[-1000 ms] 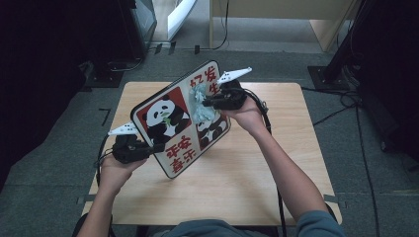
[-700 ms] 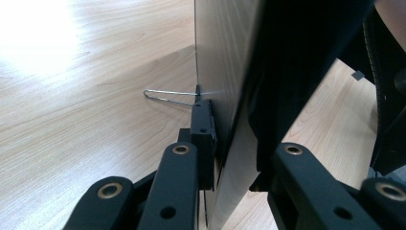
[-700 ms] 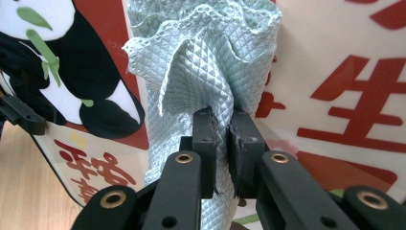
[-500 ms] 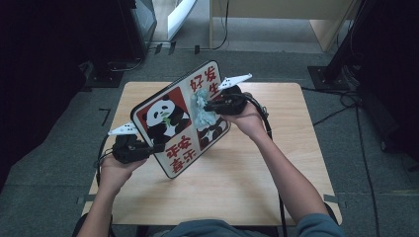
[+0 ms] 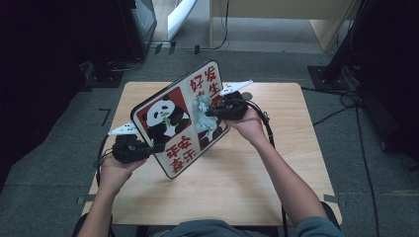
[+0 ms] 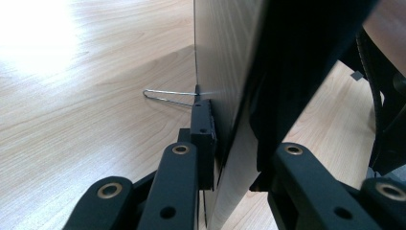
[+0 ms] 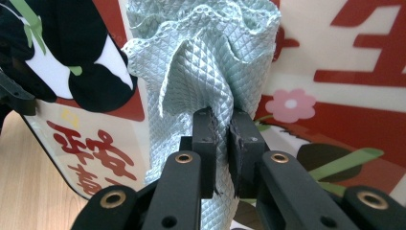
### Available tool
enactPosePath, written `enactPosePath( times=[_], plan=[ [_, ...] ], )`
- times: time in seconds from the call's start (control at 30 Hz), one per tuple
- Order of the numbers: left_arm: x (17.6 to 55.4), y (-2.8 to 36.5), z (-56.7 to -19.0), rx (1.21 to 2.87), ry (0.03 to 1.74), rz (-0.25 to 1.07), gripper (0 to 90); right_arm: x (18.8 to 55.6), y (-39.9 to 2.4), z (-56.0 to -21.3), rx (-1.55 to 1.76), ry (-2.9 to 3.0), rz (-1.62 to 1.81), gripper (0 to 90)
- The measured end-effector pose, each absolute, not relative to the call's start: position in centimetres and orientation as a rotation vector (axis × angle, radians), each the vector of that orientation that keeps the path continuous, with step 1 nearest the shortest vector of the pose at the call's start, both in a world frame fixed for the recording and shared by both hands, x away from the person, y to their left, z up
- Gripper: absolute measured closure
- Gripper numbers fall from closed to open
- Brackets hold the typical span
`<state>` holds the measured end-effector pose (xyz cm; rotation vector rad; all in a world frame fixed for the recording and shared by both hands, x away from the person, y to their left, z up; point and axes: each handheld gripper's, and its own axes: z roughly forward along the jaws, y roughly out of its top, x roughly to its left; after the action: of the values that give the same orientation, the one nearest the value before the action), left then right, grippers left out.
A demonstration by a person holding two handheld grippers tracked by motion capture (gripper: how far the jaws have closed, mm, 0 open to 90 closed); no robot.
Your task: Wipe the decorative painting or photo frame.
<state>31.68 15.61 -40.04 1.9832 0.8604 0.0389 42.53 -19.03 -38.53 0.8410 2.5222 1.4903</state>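
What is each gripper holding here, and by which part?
The left gripper clamps the panda sign board by its lower left edge; the right gripper pinches a bunched fold of the pale green cloth against the board's face.

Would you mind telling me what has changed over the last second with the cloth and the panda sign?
The right hand-held gripper, shut on the pale green cloth, has slid a little down the face of the panda sign. The left hand-held gripper stays clamped on the sign's lower edge, holding it tilted on the table as before.
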Motion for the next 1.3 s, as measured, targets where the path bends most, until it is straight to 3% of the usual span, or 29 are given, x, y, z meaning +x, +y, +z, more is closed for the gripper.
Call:
enactPosePath(
  times=[1.3],
  plan=[
    [31.8, 15.7, -40.1, 1.978, 0.85, 0.031, 78.0, 41.0, -19.6, -43.4, 0.898, 2.542, 1.415, 82.8]
  ],
)
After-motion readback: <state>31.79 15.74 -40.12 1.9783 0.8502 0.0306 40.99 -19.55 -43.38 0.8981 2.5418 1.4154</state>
